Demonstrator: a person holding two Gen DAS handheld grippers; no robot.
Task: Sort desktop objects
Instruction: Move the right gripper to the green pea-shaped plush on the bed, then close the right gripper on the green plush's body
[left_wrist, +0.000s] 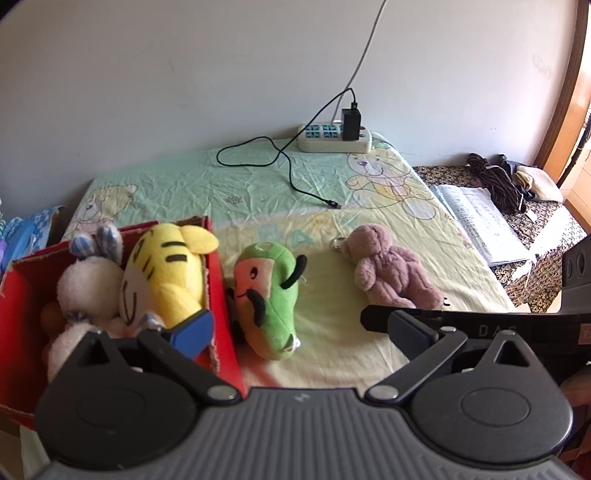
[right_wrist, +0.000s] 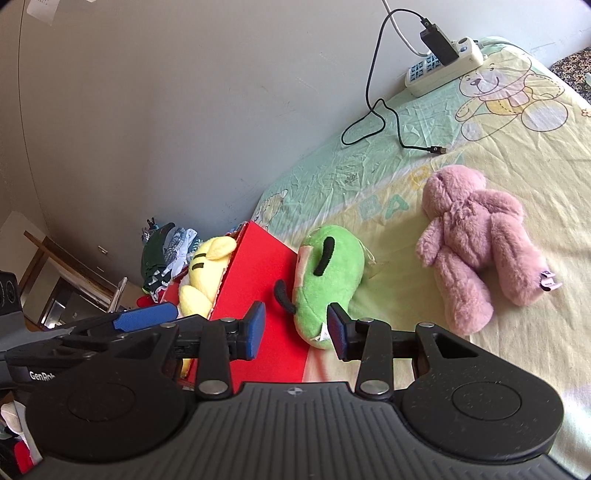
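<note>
The left gripper (left_wrist: 299, 325) is spread wide and grasps nothing: its left blue pad (left_wrist: 194, 328) hangs over the near corner of the red box (left_wrist: 221, 295), while its right finger (left_wrist: 413, 328) sits above the bedsheet (left_wrist: 332, 332) close to the pink teddy bear (left_wrist: 391, 269). The right gripper (right_wrist: 295, 328) is likewise released, with a clear gap between its two blue pads (right_wrist: 255, 328) and nothing held; it is positioned over the near end of the green plush toy (right_wrist: 325, 280), which appears in that gap. The green plush toy lies on the bedsheet, pressed against the outer right wall of the red box (outside it, not inside). The red box already contains a yellow striped plush (left_wrist: 166, 273) and a white plush (left_wrist: 88, 284) with checked blue ears, both leaning against each other; whether further items lie beneath them cannot be determined. The pink teddy bear lies on the bedsheet to the right of the green plush toy, apart from it, with a small metal ring (left_wrist: 338, 243) beside its head. At the far edge of the bed, against the wall, a white power strip (left_wrist: 332, 138) carries a black charger (left_wrist: 351, 123), whose black cable (left_wrist: 295, 173) loops across the sheet and ends loose. To the right of the bed, an open booklet (left_wrist: 480, 221) and dark bundled fabric (left_wrist: 495, 181) rest on a patterned surface.
</note>
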